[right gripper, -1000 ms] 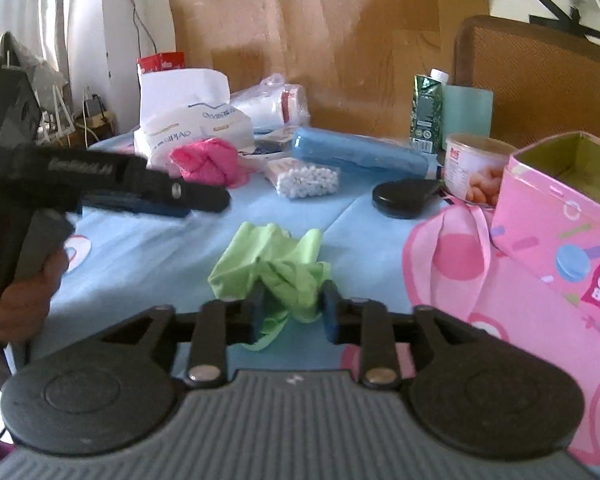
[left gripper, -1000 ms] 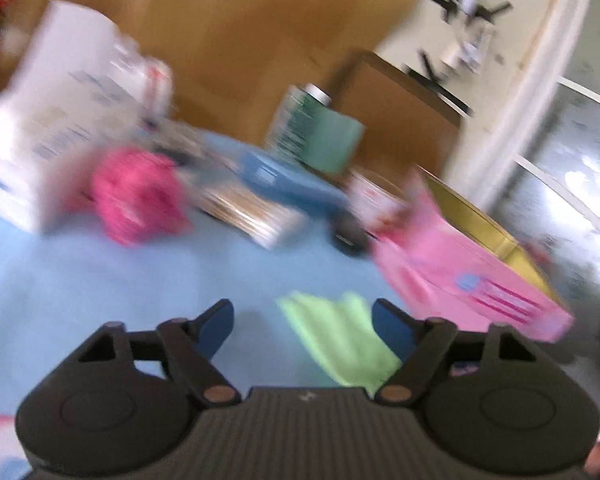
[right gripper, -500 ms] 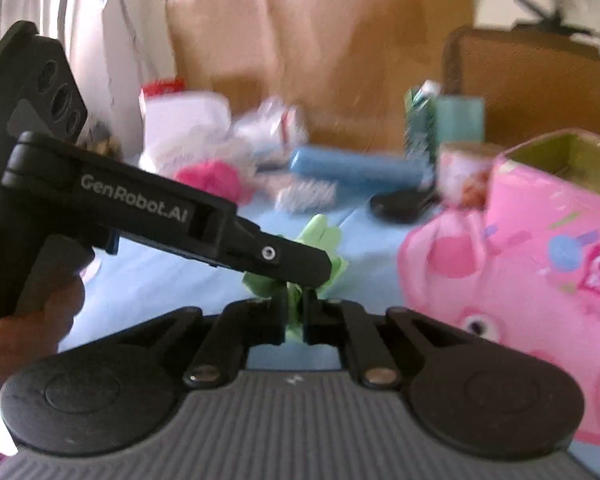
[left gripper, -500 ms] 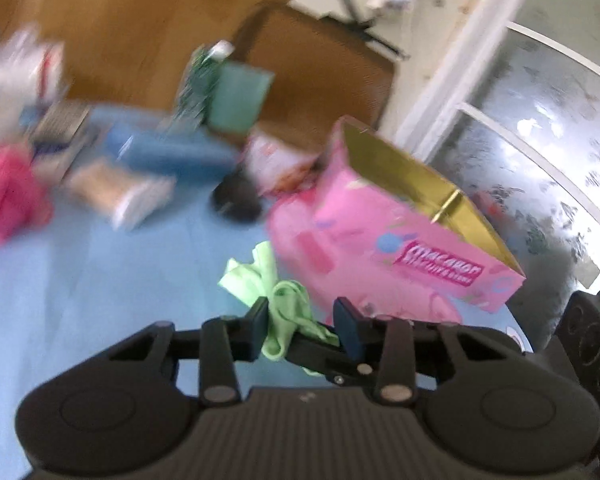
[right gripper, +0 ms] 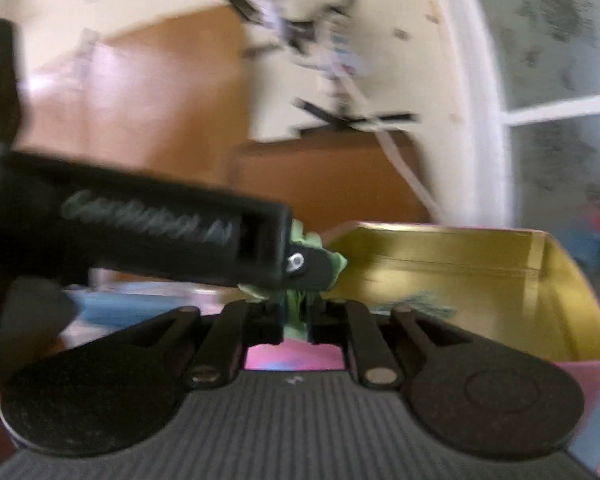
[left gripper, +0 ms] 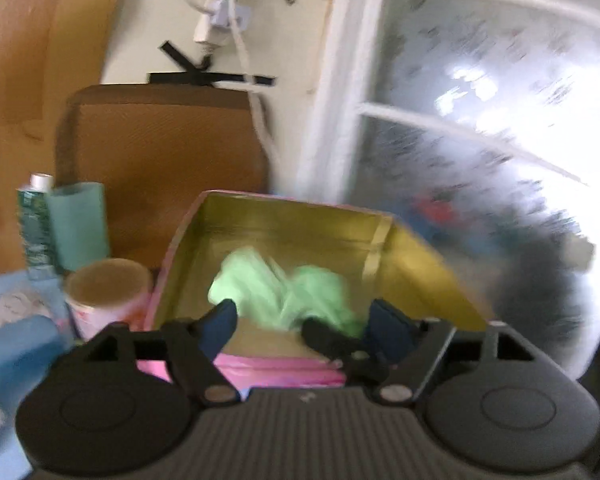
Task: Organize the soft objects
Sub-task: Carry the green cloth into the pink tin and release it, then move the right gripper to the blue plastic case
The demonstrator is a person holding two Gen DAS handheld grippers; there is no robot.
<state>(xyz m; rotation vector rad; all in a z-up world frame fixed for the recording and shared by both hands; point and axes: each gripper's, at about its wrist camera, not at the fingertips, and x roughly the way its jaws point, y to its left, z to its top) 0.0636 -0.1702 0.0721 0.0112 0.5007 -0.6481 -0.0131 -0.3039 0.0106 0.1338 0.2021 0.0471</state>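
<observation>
Frosted window (left gripper: 480, 128) upper right. Pink tin (left gripper: 268, 372), gold inside, centre frame. Green cloth (left gripper: 284, 288) over it: left tongs (left gripper: 304, 320) just widened, clear; right tongs (right gripper: 298, 320) loosening, narrow, still pinching it.

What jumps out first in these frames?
The green cloth, bunched over the open gold-lined pink tin at centre. The left hand-held gripper has just been opening, its jaws wide either side of the cloth; the right hand-held gripper, also just opening, has cloth between its narrow jaws. Behind, a bright frosted window fills the right.
</observation>
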